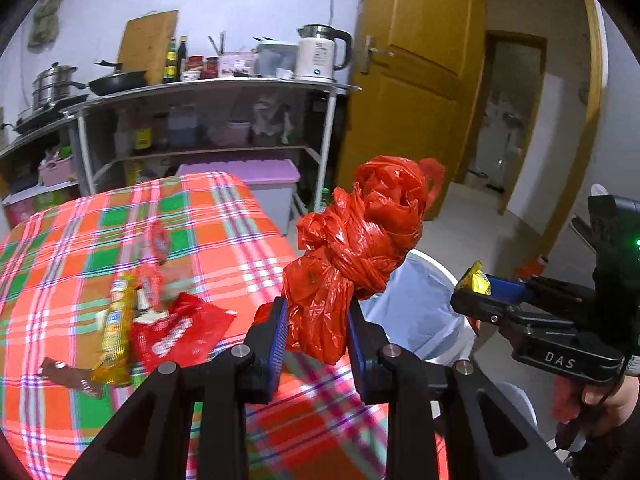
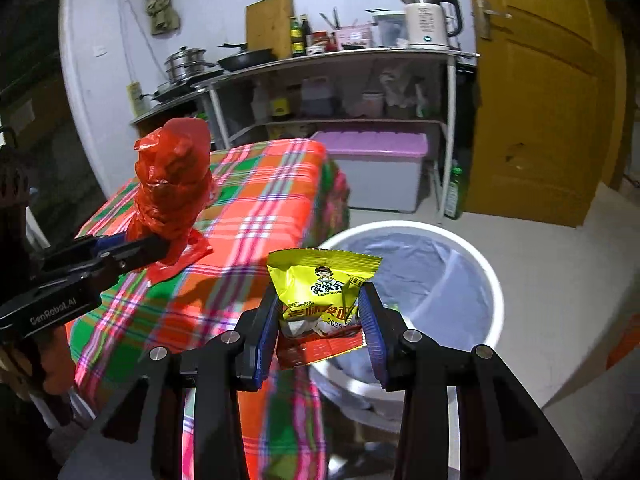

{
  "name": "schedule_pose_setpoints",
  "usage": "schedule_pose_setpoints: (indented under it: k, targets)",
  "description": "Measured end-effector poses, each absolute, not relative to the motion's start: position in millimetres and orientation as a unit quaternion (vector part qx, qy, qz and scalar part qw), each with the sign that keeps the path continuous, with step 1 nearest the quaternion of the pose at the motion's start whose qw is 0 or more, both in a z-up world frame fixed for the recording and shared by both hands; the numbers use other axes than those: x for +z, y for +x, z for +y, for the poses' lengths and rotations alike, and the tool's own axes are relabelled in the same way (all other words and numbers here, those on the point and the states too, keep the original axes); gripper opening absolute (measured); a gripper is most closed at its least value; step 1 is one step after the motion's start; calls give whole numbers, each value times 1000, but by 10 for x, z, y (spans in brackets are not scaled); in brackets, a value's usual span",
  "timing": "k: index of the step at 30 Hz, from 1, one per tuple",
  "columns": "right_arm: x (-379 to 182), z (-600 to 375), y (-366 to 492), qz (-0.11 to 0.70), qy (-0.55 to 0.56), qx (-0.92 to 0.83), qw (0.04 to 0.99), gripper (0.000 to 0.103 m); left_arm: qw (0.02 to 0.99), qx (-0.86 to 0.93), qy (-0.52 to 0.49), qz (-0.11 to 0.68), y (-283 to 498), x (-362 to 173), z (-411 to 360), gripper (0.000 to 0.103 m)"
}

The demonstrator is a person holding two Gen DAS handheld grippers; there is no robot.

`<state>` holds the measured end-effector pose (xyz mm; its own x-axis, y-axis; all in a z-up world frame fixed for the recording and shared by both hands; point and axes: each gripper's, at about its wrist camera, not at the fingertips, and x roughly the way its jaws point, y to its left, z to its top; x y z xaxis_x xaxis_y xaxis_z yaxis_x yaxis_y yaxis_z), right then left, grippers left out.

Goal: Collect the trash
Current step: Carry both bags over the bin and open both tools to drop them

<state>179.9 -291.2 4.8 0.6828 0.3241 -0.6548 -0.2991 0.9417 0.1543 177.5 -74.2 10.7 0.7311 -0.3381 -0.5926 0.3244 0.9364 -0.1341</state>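
The left gripper (image 1: pixel 317 322) clamped a knotted, crumpled red plastic bag (image 1: pixel 352 248) above the plaid tablecloth's (image 1: pixel 80 248) edge, left of the white bin (image 2: pixel 492 280); the right gripper (image 2: pixel 320 320) pinched a yellow snack packet (image 2: pixel 320 280) over the bin's rim.

right tool (image 2: pixel 320 320) grips yellow packet (image 2: pixel 320 280) | above white bin (image 2: pixel 490 276)

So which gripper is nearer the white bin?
Right. The right gripper, holding the yellow packet, is at the white bin rim; the left gripper is over the table edge.
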Motion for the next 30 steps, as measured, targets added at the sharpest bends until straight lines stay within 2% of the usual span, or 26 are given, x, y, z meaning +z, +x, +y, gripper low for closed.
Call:
schedule_pose_setpoints:
  k: [22,27,30]
  targets:
    - [-403,-3470,2166,408,61,114,904,42,897,-230,12,376,2376,-329,-1571,30]
    - [-507,-3520,2247,418,62,110,900,45,888,-233,16,396,2519,-438,-1668,33]
    - [-571,-3550,2293,424,63,106,897,52,883,-235,11,407,2603,-497,-1687,36]
